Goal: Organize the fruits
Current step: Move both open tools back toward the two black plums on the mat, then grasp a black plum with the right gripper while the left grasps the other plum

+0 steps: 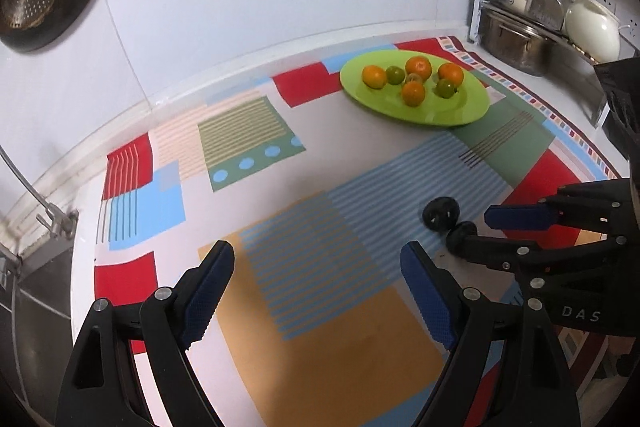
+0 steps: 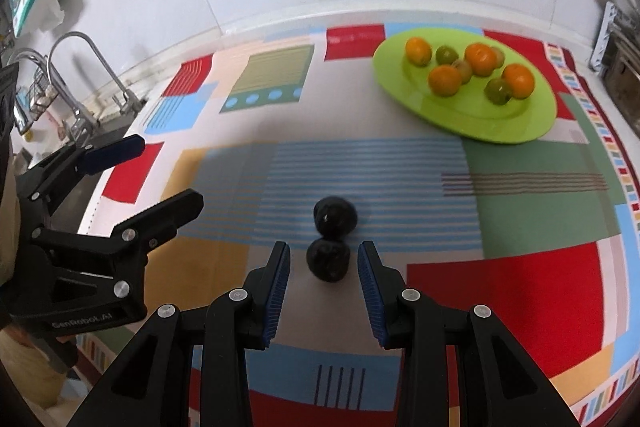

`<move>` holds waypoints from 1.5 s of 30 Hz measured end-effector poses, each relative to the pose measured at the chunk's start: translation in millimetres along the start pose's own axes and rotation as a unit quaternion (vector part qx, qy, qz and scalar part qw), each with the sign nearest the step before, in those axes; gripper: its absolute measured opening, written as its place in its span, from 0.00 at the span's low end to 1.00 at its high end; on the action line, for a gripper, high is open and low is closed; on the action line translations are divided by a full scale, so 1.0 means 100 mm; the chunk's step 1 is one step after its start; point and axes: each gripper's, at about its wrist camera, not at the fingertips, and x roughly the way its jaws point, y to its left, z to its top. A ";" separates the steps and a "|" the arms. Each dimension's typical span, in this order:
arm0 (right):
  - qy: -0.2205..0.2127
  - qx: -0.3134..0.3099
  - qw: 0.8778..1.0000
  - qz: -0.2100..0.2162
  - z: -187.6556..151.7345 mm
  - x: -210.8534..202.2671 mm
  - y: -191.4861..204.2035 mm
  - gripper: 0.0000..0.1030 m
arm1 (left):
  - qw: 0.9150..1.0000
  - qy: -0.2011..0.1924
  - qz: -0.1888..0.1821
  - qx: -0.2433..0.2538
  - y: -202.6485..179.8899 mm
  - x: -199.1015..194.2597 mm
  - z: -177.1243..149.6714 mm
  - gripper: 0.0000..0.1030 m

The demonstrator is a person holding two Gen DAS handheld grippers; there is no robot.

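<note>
Black round fruit, nearer of two (image 2: pixel 329 263) | on patterned desk cloth (image 2: pixel 520 163), between right gripper (image 2: pixel 324 283) fingers, untouched, released | second black fruit (image 2: pixel 335 219) just beyond, touching | left gripper (image 1: pixel 316 291) fingers released, farther left | green oval plate (image 2: pixel 520 131) far right

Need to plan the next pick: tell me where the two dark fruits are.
The two dark fruits sit touching on the striped cloth, off the green plate. In the right wrist view the nearer one lies just ahead of the right tongs, untouched.
</note>
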 end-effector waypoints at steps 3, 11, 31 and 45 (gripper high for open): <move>0.011 0.001 1.000 -0.001 0.00 0.09 -0.01 0.35 | 1.000 0.002 0.005 0.002 0.00 0.03 -0.01 0.83; 0.025 0.007 1.000 0.002 -0.02 0.23 -0.06 0.35 | 1.000 0.014 -0.001 0.006 -0.04 0.09 -0.03 0.83; -0.009 0.035 0.999 -0.022 -0.16 -0.08 -0.26 0.28 | 0.996 0.021 -0.078 0.043 -0.41 0.19 0.07 0.83; -0.017 0.082 0.994 -0.071 -0.32 -0.25 -0.59 0.28 | 0.986 0.014 -0.134 0.095 -0.80 0.47 0.17 0.71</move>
